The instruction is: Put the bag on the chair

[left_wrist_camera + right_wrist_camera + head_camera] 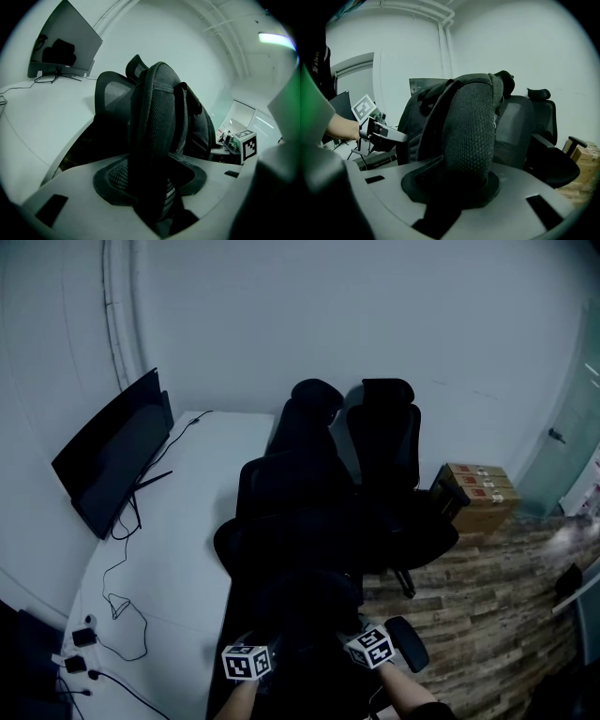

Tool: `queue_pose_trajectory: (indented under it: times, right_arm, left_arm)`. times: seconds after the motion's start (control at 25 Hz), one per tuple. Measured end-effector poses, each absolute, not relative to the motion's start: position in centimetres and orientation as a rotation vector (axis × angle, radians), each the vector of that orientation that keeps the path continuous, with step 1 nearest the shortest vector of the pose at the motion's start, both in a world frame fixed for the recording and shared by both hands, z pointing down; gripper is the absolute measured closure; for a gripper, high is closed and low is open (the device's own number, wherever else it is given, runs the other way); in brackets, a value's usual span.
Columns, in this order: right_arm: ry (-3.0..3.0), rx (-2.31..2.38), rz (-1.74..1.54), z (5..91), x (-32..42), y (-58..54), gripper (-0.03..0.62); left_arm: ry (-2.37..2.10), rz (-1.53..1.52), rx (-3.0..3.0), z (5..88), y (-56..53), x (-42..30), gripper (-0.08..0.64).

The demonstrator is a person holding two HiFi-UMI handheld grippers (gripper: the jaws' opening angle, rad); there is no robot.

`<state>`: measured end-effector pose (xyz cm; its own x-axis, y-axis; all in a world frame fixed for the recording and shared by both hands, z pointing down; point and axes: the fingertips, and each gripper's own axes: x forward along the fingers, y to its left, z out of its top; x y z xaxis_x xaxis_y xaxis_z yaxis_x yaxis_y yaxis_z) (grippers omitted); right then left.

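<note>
Between the jaws of the left gripper [157, 197] and the right gripper [454, 192], each clamped on a padded shoulder strap [473, 131] to share the weight and keep it upright, the bag [199, 129] hangs just ahead of both, short of the chair [513, 124] beyond, likely ready for setting on its seat.

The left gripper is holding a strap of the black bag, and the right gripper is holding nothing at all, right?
Not quite. The right gripper is not empty: the right gripper view shows its jaws closed on a padded strap of the black bag. The left gripper does hold the other strap, as you said.
</note>
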<state>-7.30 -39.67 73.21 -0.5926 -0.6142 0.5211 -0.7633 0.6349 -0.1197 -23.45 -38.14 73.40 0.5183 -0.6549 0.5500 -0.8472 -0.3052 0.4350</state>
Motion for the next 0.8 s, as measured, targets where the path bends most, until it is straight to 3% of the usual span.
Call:
queue_pose_trajectory:
  times: [0.52, 0.8]
  right_arm:
    - [-2.349, 1.094, 0.520, 77.2, -6.5, -42.4, 0.471]
    - [-2.302, 1.121, 0.595, 78.8, -6.0, -44.0, 0.419]
  left_arm:
    - [-1.209, 0.406, 2.024, 77.1, -40.4, -23.2, 0.338]
    - [-1.255, 0.416, 2.018, 78.2, -41.8, -23.4, 0.318]
